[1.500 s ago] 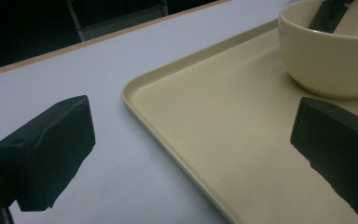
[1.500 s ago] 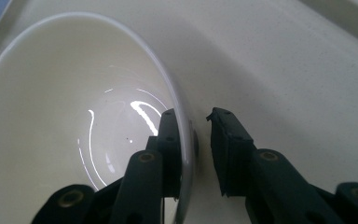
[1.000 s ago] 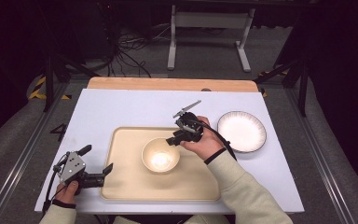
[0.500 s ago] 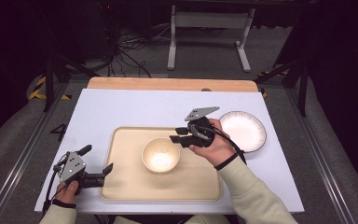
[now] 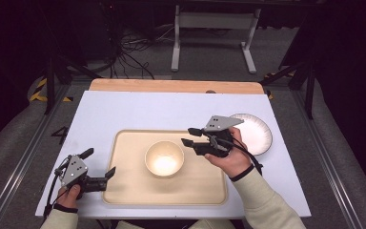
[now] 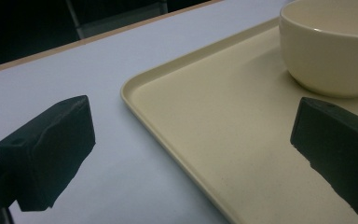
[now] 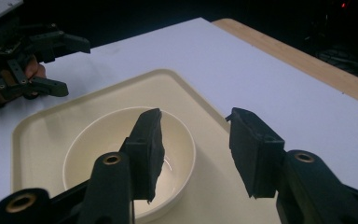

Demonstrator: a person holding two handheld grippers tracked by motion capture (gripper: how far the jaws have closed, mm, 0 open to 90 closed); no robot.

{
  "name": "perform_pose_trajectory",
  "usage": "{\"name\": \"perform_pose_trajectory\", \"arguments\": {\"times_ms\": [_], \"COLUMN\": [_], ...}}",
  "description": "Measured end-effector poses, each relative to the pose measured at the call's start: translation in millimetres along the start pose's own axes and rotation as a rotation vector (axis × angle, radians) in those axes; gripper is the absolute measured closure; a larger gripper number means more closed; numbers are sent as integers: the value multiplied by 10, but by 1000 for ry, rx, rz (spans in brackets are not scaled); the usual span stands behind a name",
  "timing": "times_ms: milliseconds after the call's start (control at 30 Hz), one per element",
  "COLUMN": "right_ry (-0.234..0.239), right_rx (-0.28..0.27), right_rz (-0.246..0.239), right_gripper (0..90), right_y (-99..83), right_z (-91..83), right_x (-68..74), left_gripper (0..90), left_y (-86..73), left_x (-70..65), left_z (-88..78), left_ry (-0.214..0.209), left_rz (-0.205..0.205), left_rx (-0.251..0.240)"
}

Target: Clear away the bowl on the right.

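The right gripper (image 5: 189,136) hovers level beside the bowl (image 5: 164,158), its empty jaws just reopening; the left gripper (image 5: 98,164) rests spread across the tray's (image 5: 124,191) edge.

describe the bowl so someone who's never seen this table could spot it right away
On the white table lies a beige tray, near the person's edge. The bowl stands upright and empty near the tray's middle. It is deep, cream and glossy, unlike the flat white plate that sits off the tray to the right.
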State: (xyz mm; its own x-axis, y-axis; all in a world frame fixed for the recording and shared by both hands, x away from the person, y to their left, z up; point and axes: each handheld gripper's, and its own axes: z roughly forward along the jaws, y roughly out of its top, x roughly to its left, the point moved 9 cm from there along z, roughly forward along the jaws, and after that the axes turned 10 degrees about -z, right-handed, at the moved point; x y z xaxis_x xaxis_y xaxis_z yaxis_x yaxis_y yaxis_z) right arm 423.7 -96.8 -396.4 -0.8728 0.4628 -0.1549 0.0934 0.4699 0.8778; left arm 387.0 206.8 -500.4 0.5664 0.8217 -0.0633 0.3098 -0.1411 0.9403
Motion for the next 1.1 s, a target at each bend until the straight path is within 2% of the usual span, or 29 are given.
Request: {"name": "perform_pose_trajectory", "arguments": {"times_ms": [167, 367, 533, 633, 700, 733, 800, 900, 967, 1100], "right_ry": [-28, -50, -95, -133, -130, -128, -131, -149, -160, -178], "right_rx": [-63, -103, -135, -174, -187, -178, -179, -217, -226, -262], "right_rz": [-10, -30, -49, -56, -50, -47, -59, -63, -62, -80], "right_gripper": [487, 476, 433, 419, 423, 430, 446, 445, 410, 401], "right_y": [-20, -68, -116, -136, -180, -208, -249, -277, -284, -327], "right_z": [-123, -261, -378, -446, -487, -499, -534, -611, -647, -691], "right_x": [-20, -38, -93, -127, -124, -120, -110, -115, -132, -155], "left_gripper": [4, 4, 4, 4, 4, 4, 4, 4, 4, 4], "left_y": [0, 0, 0, 0, 0, 0, 1, 1, 1, 1], "left_x": [0, 0, 0, 1, 1, 2, 0, 2, 1, 2], "left_z": [0, 0, 0, 0, -1, -1, 2, 1, 2, 0], "left_ry": [0, 0, 0, 0, 0, 0, -1, -1, -1, -1], "left_rz": [0, 1, 0, 0, 0, 0, -3, -2, -3, -3], "left_rx": [0, 0, 1, 1, 1, 0, -2, -1, -1, -1]}}
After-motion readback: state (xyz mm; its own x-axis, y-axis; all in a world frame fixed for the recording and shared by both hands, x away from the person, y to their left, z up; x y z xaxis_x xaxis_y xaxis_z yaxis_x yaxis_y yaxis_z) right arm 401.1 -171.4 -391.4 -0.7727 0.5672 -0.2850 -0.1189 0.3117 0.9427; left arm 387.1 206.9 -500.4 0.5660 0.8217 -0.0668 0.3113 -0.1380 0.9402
